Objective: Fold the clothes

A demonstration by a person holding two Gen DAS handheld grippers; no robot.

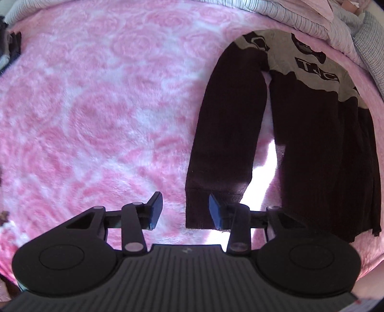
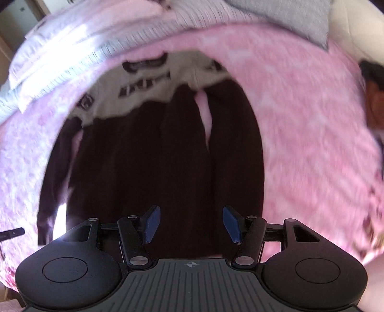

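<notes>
A dark brown sweater (image 1: 312,148) with a beige patterned yoke lies flat on a pink blanket (image 1: 96,108), collar at the far end. Its left sleeve (image 1: 228,134) runs straight down beside the body. My left gripper (image 1: 184,211) is open, hovering at that sleeve's cuff, with the right finger over the cuff and the left finger over bare blanket. In the right wrist view the sweater (image 2: 148,156) fills the centre, blurred by motion. My right gripper (image 2: 190,224) is open above the sweater's lower hem, holding nothing.
Striped and pale bedding (image 1: 300,16) is heaped along the far edge of the pink blanket (image 2: 300,120). A grey cloth (image 2: 288,16) lies at the far right. Dark items sit at the blanket's left edge (image 1: 12,45) and right edge (image 2: 372,96).
</notes>
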